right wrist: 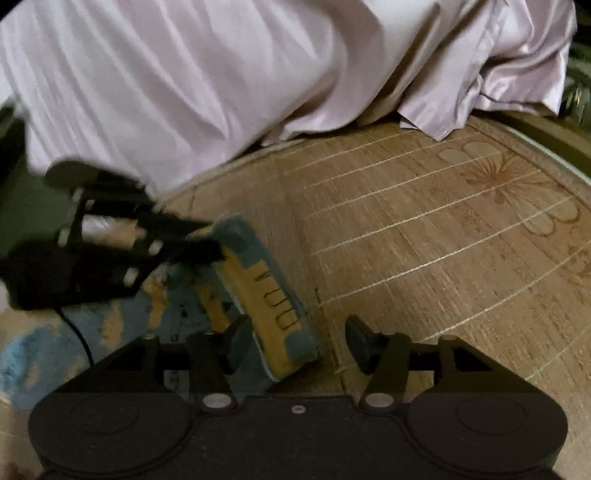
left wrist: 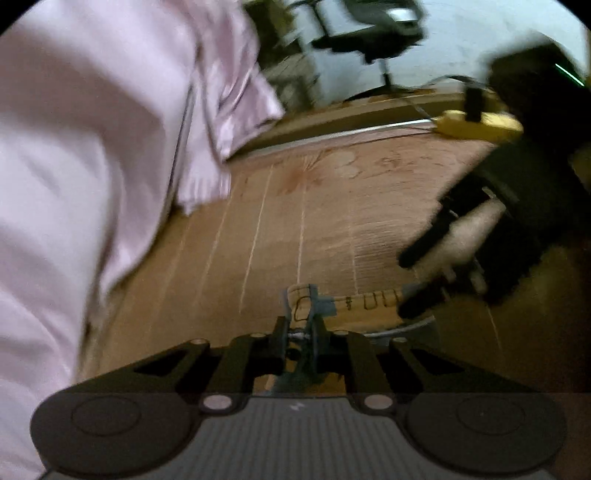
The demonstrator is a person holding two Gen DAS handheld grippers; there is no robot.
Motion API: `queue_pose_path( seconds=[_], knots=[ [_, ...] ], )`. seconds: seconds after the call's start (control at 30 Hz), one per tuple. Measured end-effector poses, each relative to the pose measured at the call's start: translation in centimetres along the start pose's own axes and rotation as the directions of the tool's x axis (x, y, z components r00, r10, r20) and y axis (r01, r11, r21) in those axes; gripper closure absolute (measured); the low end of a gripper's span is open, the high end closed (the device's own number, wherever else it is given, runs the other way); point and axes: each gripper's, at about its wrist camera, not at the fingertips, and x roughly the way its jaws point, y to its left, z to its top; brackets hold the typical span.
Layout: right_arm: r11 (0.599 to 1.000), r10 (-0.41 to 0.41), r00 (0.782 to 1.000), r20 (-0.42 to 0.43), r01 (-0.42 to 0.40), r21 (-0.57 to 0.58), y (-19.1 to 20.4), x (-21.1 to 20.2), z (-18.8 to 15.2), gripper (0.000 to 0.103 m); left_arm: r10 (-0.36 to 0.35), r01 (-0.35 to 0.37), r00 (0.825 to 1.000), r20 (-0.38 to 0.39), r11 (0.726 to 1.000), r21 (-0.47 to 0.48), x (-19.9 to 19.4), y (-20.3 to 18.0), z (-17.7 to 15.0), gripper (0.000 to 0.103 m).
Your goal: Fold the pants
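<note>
**A:** What is seen in the left wrist view?

**B:** The left gripper is seen at the lower middle of the frame, its fingers drawn close together on a fold of the pants, tan and blue cloth with black marks drawn on it. The cloth is stretched from there toward the right of the frame, where the right gripper is seen, blurred. A pale pink sheet fills the left side and upper left, and a woven mat with pale lines and a flower print lies across the middle. A chair is made out at the top, blurred.

**A:** And the right wrist view?

**B:** The right gripper is shown at the lower middle with its fingers spread wide apart. Nothing is clamped between them; the folded edge of the pants lies against the left finger, while the right finger stands clear over the mat.

**A:** Where are the pants placed in that frame?

**B:** They are spread at the lower left on the mat, with a raised fold running from the middle left down to the lower middle. The upper end of that fold is held by the left gripper, seen blurred at middle left, its fingers pinched together on the cloth.

**A:** What else is shown?

**B:** The pink sheet is draped across the whole top, touching the mat along its lower hem.
</note>
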Motion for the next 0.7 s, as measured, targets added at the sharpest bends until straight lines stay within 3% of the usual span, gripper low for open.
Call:
queue_pose_path(
  seconds=[0.07, 0.17, 0.4, 0.6, 0.7],
  knots=[
    [0.997, 0.072, 0.997, 0.001, -0.072, 0.033, -0.7, -0.3, 0.5, 0.044, 0.019, -0.022, 0.999, 0.049, 0.998, 0.065, -0.5, -1.4, -0.4, 0.090],
    [0.992, 0.119, 0.992, -0.029, -0.118, 0.034, -1.0, 0.2, 1.0, 0.044, 0.044, -0.056, 0.994, 0.099, 0.991, 0.121, -1.5, -2.8, -1.2, 0.090],
    [0.984, 0.168, 0.982, -0.087, -0.172, -0.036, 0.2, 2.1, 1.4, 0.043, 0.051, -0.079, 0.988, 0.146, 0.978, 0.191, -2.7, -3.9, -2.4, 0.090],
    [0.986, 0.166, 0.983, -0.079, -0.167, -0.012, -0.4, 2.4, 1.3, 0.031, 0.055, -0.090, 0.984, 0.170, 0.974, 0.208, -3.2, -3.8, -2.8, 0.090],
    [0.980, 0.197, 0.978, -0.071, -0.196, 0.018, -0.7, 2.7, 1.3, 0.031, 0.059, -0.109, 0.978, 0.200, 0.962, 0.248, -3.8, -4.2, -3.1, 0.090]
  ],
)
